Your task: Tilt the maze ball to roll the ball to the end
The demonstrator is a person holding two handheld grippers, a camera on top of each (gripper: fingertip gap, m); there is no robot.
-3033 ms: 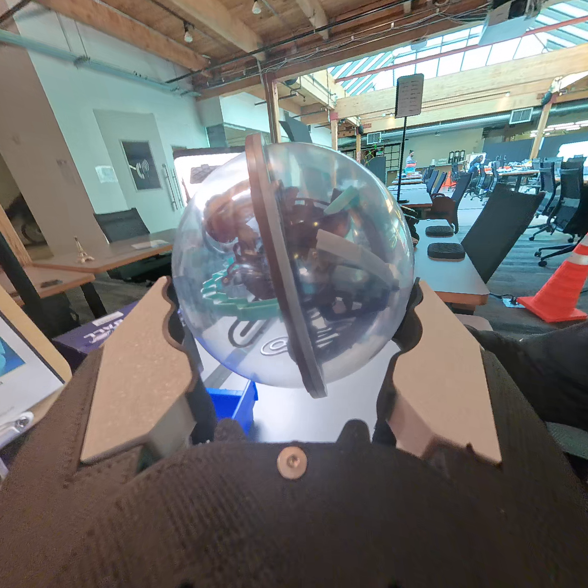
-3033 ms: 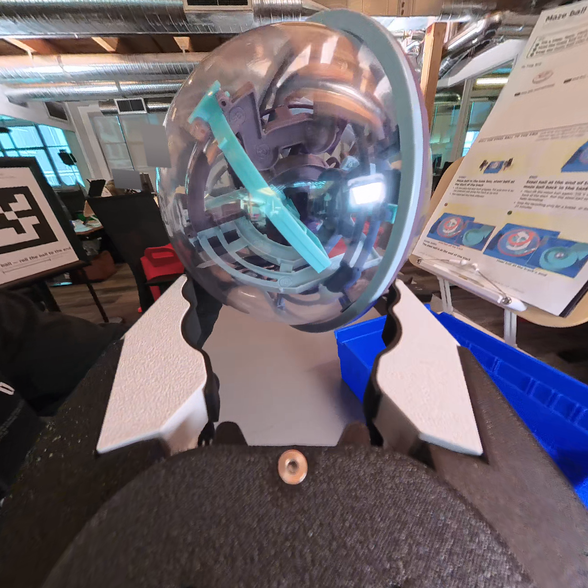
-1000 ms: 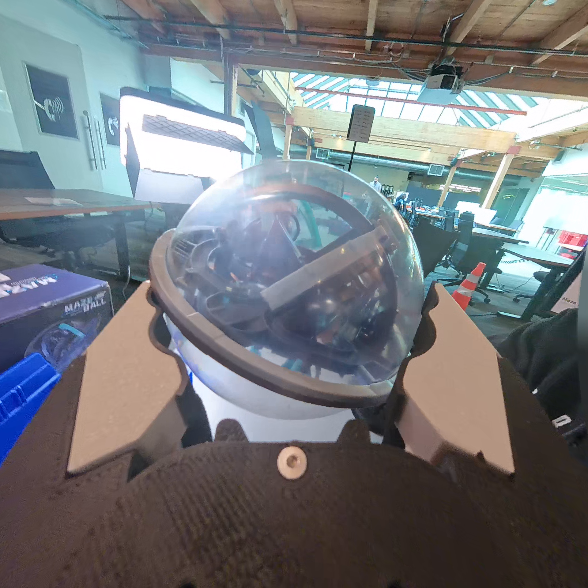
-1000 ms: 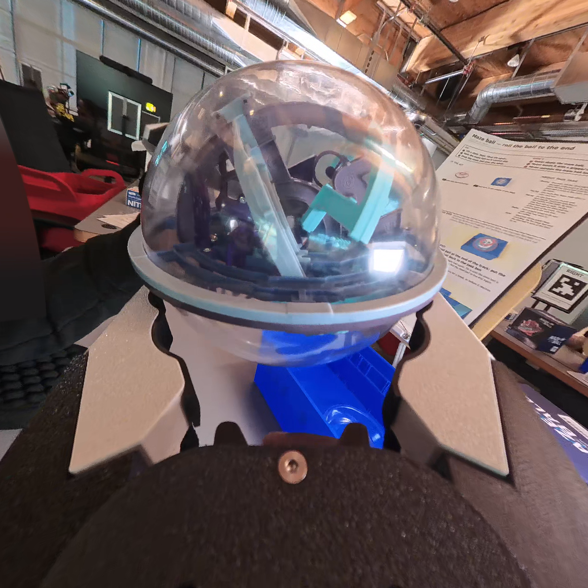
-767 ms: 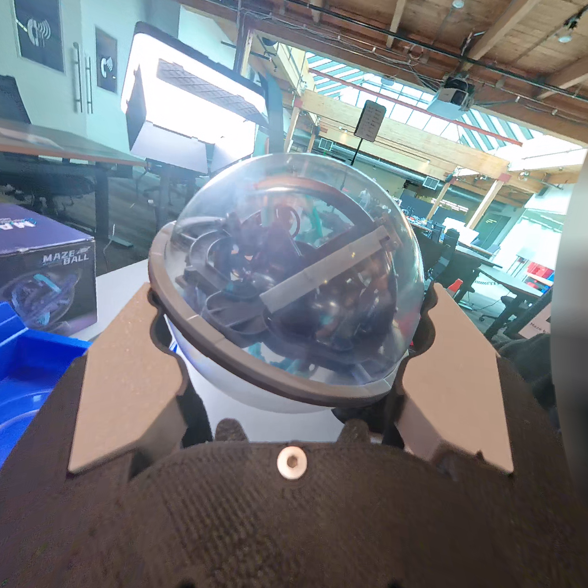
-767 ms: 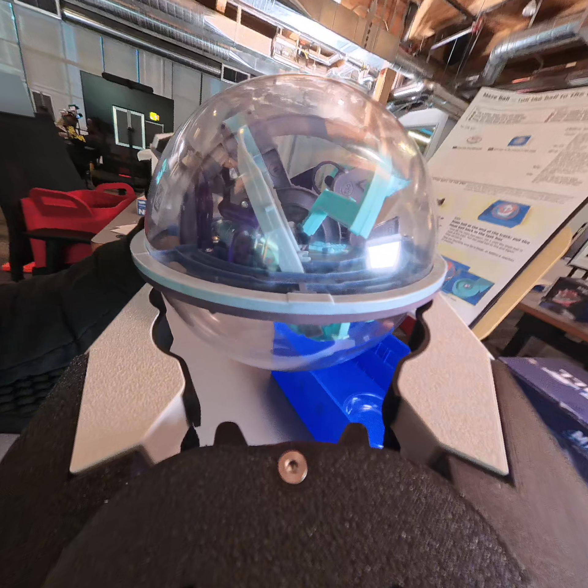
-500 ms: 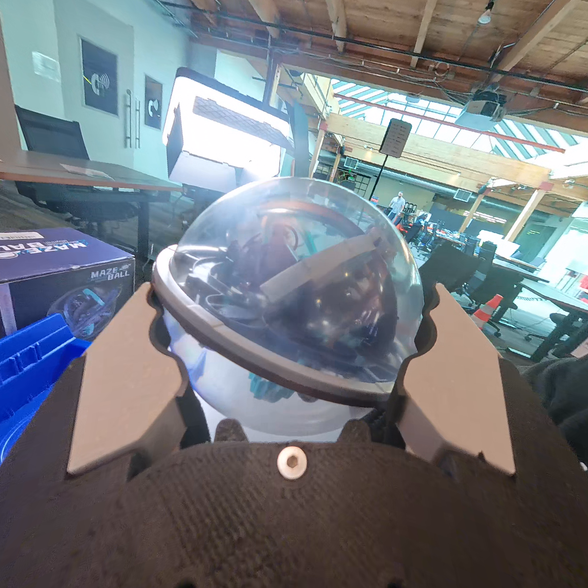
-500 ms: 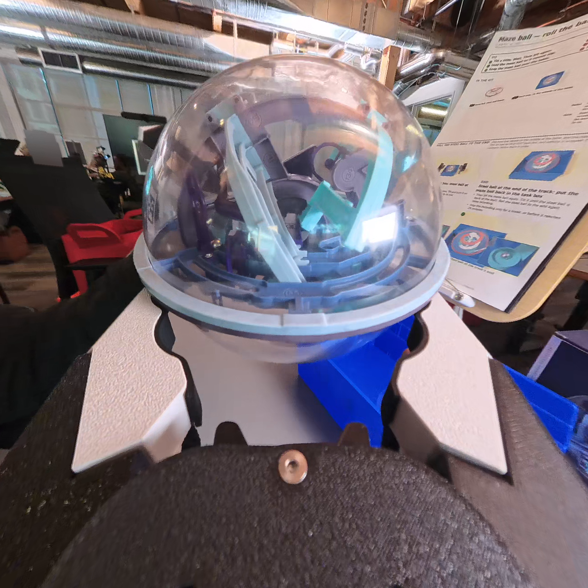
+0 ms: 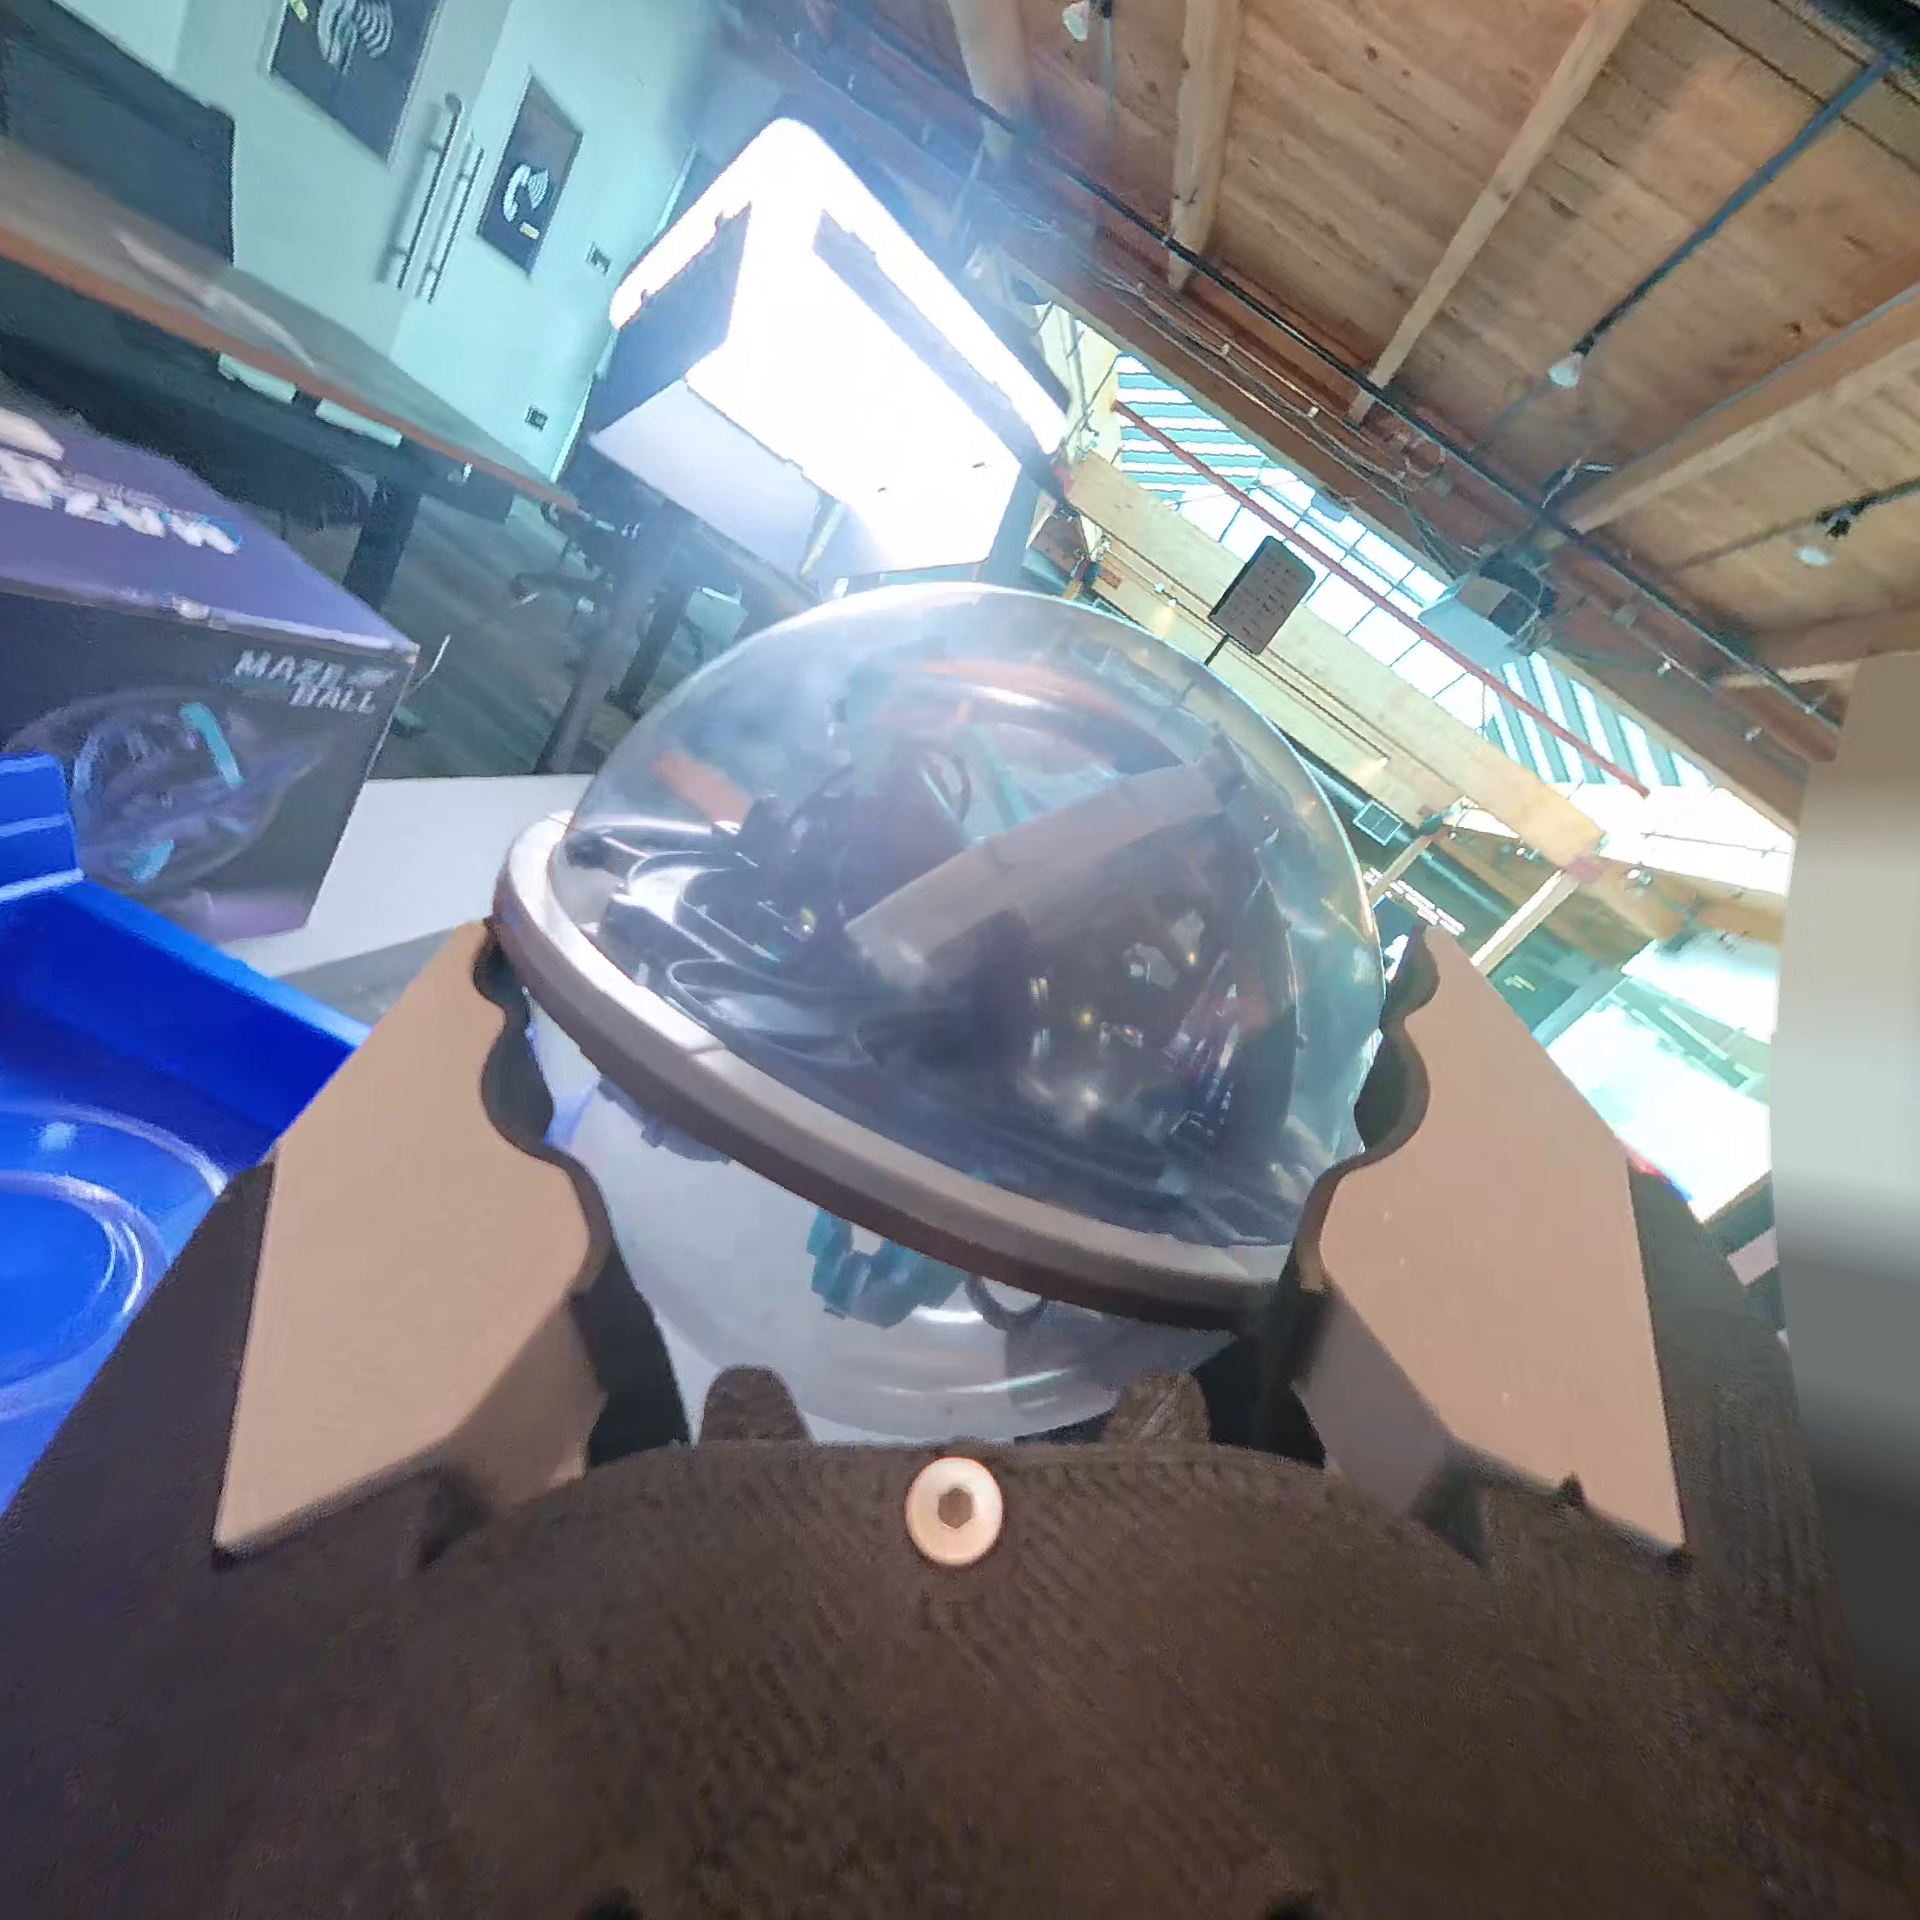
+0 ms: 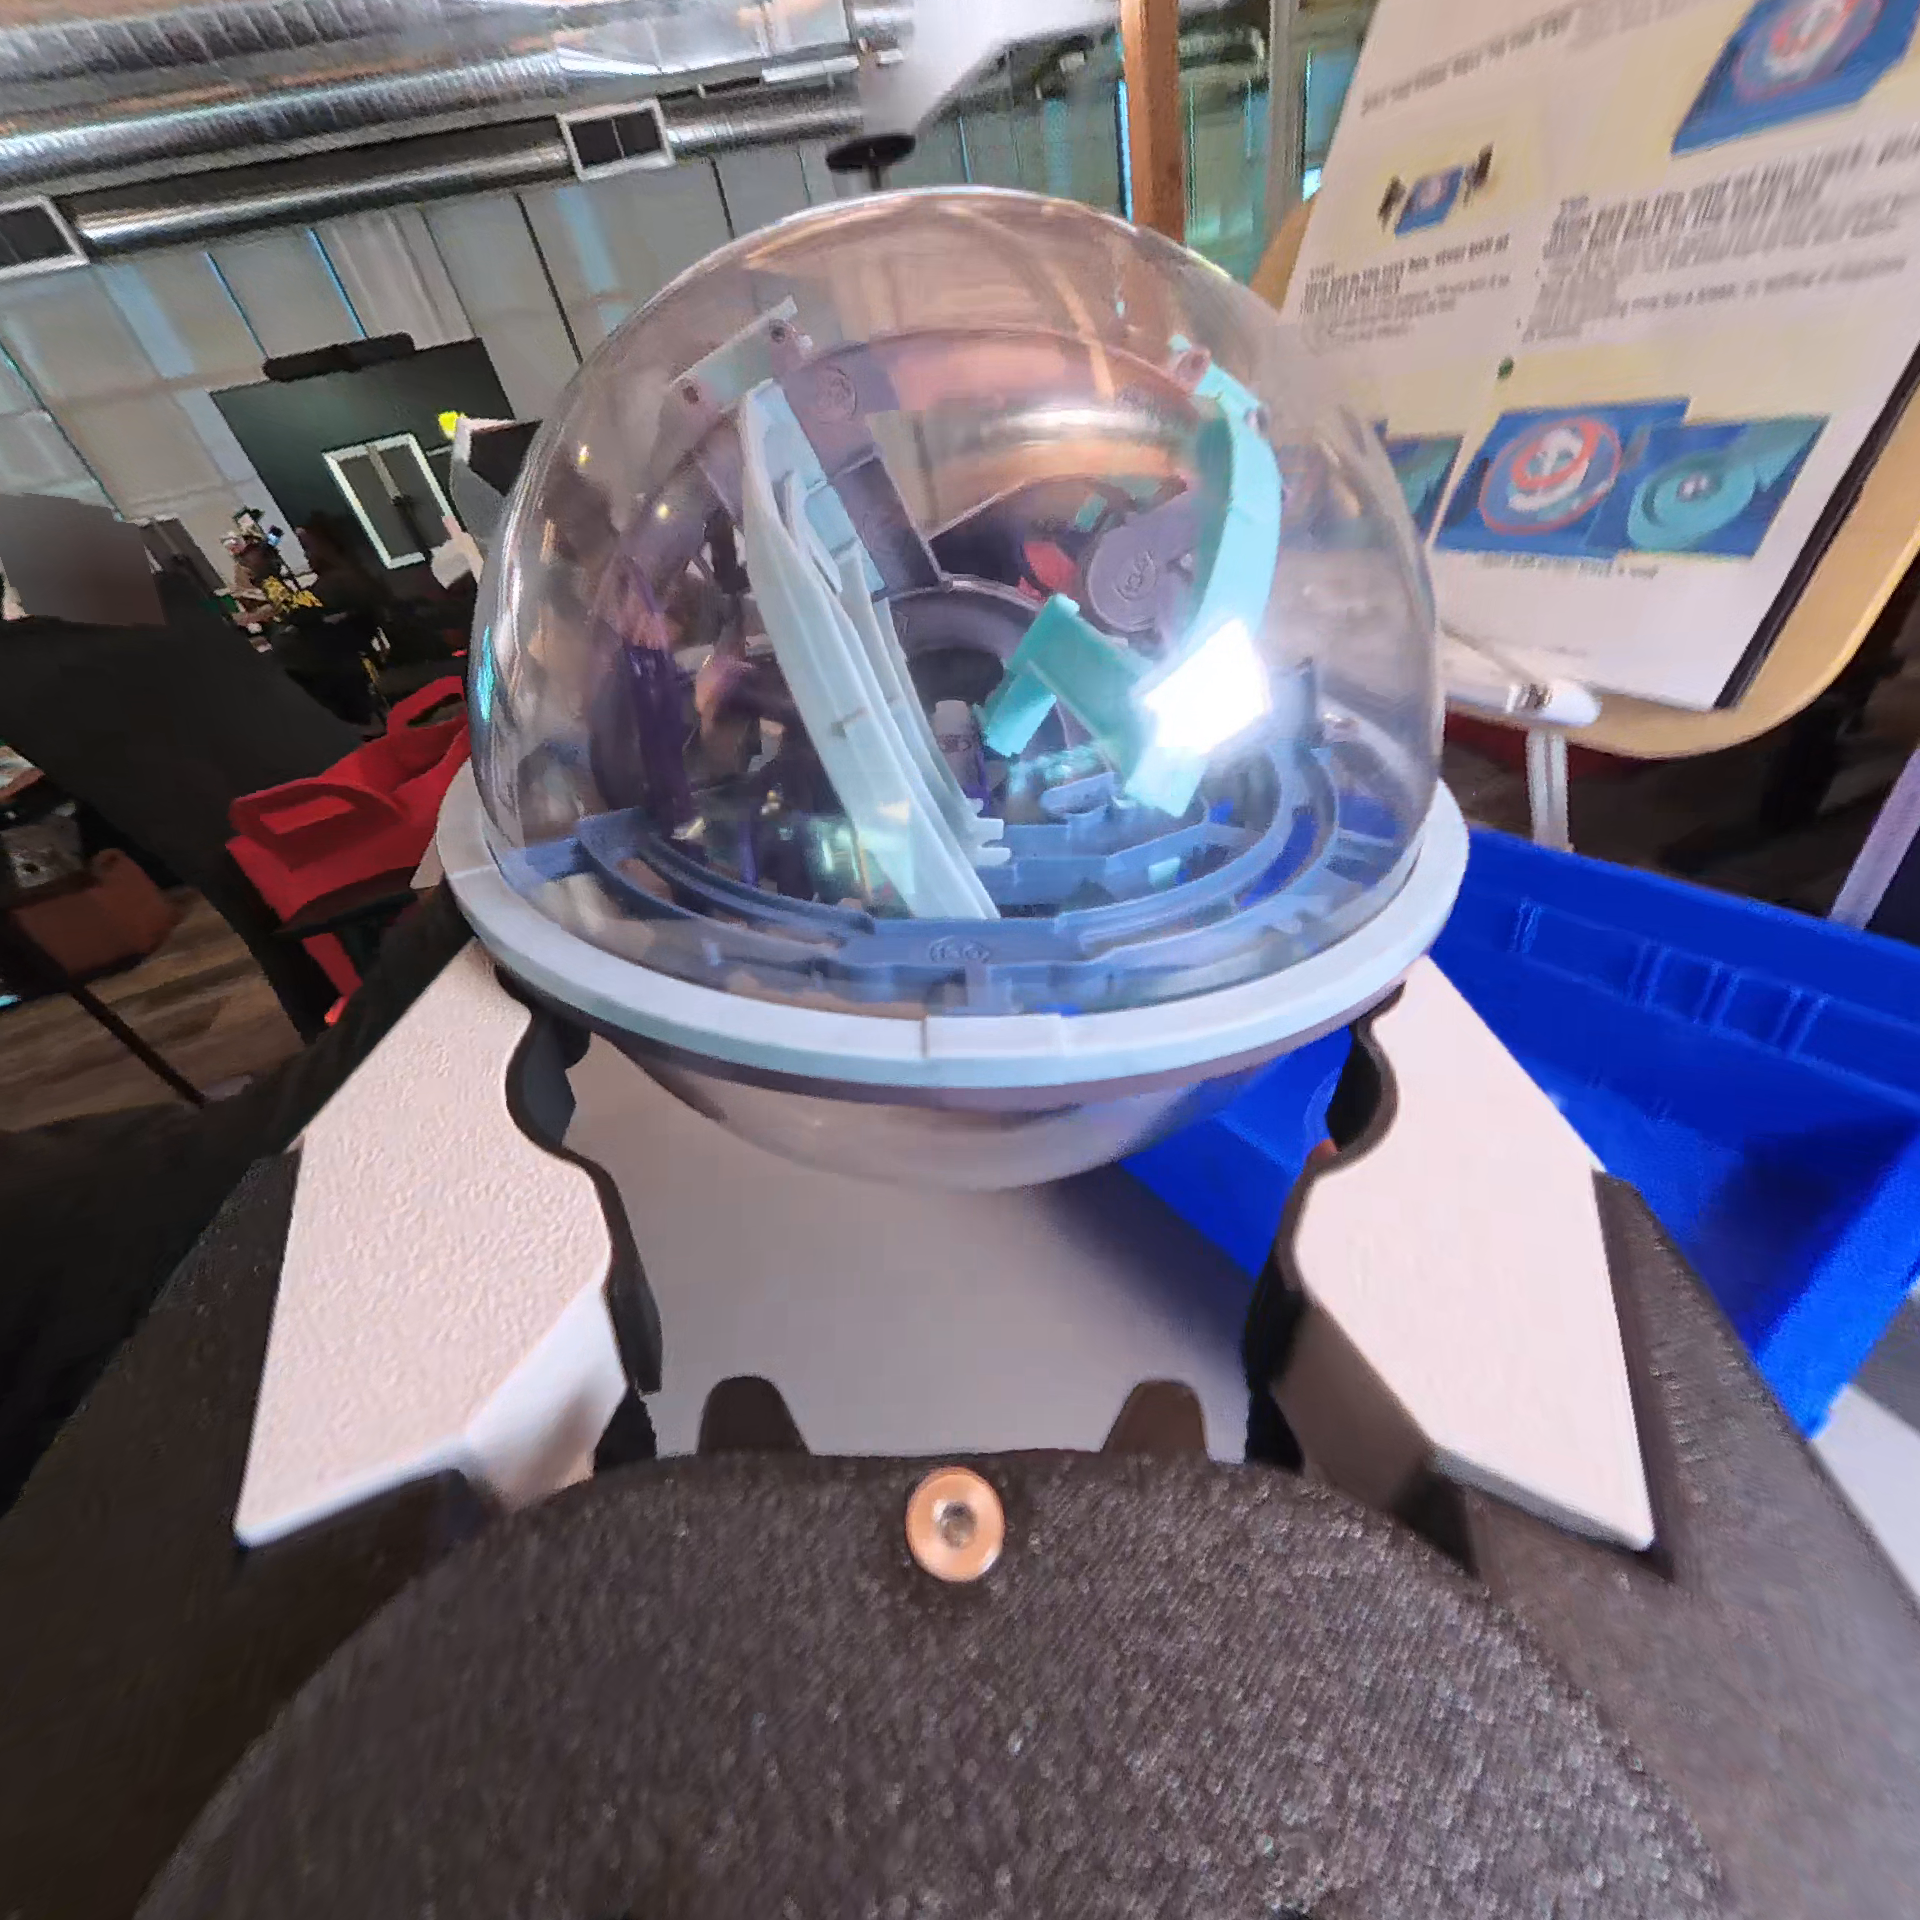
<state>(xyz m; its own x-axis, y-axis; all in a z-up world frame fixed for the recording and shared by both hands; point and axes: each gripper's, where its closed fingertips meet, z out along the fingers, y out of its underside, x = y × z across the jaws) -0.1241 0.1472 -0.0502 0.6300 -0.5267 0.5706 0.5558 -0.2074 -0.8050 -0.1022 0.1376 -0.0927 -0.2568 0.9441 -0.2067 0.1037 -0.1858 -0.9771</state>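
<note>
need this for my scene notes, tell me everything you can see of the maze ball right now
The maze ball is a clear plastic sphere with a pale rim round its middle. Inside are blue curved tracks, a white ramp, teal pieces and darker parts. It is held above a blue bin, rim near level in the right view and slanted in the left. The left gripper and right gripper cradle its lower half.
</note>
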